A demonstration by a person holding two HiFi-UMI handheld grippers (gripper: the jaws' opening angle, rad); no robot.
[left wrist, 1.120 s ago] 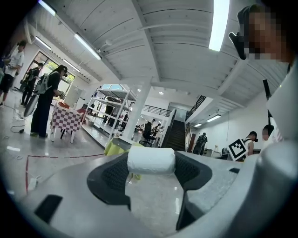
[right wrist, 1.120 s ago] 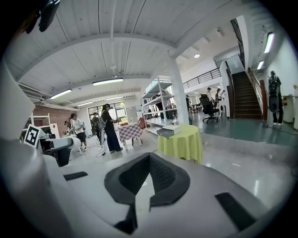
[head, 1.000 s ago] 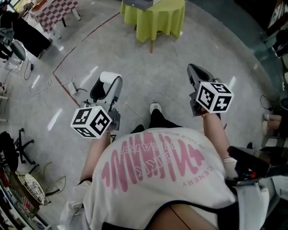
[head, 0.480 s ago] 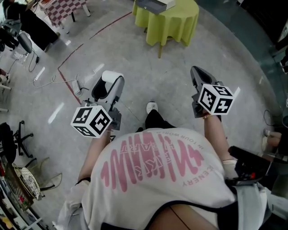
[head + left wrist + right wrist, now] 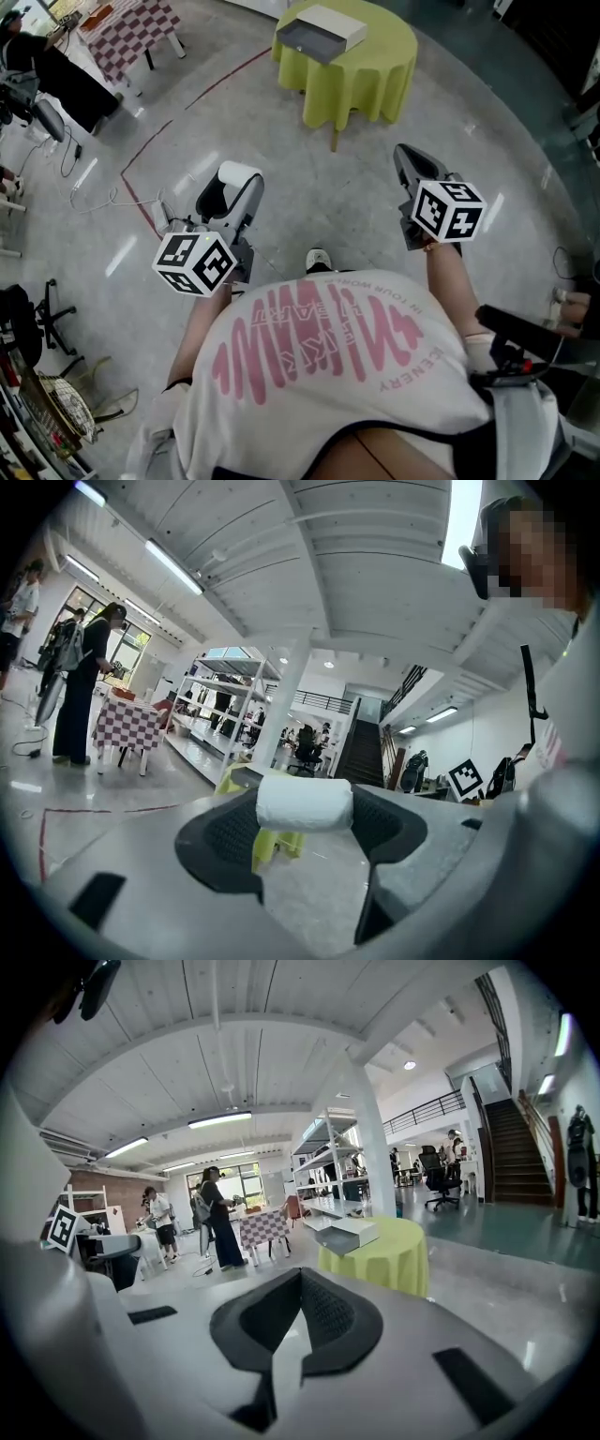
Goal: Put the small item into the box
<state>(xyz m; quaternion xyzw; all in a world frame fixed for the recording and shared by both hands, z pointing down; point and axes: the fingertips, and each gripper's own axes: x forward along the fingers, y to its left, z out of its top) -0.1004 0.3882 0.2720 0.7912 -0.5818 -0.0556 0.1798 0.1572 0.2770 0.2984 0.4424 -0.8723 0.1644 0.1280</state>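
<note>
My left gripper [image 5: 231, 180] [image 5: 305, 808] is shut on a small white roll [image 5: 305, 803], which shows as a white patch [image 5: 236, 172] at the jaw tips in the head view. A white box with a grey pulled-out drawer [image 5: 322, 33] [image 5: 349, 1234] sits on a round table under a yellow-green cloth [image 5: 366, 70] [image 5: 398, 1255], a few steps ahead. My right gripper [image 5: 405, 161] [image 5: 298, 1321] is shut with nothing between its jaws. Both grippers are held at waist height over the floor, well short of the table.
A checkered table [image 5: 127, 26] [image 5: 262, 1228] stands at the far left, with people [image 5: 214, 1218] near it. Cables and a red floor line [image 5: 141, 183] run at the left. Shelving [image 5: 342, 1180] and a staircase [image 5: 530, 1152] lie beyond.
The yellow-green table and its box have come further into the head view and nearer. Both grippers keep the same hold and pose.
</note>
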